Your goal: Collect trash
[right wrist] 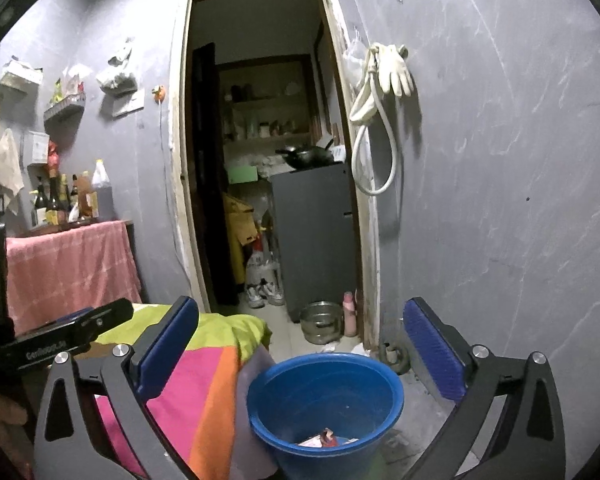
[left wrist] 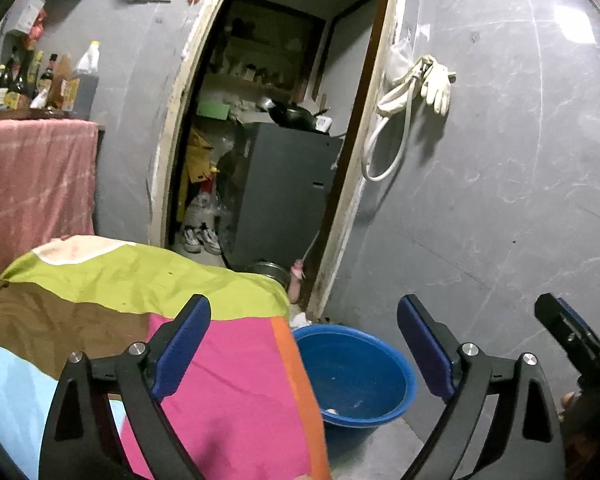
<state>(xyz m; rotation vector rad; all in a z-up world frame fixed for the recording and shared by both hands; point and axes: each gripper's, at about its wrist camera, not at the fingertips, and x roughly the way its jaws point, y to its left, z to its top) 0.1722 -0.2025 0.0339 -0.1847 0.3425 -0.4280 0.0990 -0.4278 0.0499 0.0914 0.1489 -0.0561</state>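
I hold my left gripper (left wrist: pixel 304 344) over the edge of the bright cloth (left wrist: pixel 228 364), its jaws spread wide and holding nothing. My right gripper (right wrist: pixel 300 356) has its jaws wide apart too, right above the blue bucket (right wrist: pixel 392 392). The trash (right wrist: pixel 326 438) lies at the bottom of the bucket, on the floor near the doorway (right wrist: pixel 260 140).

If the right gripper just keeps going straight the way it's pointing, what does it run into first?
Probably the blue bucket. The right gripper, jaws open and empty, points just over its far rim, toward the steel pot by the doorway. Depth is unclear, so it may pass above the bucket.
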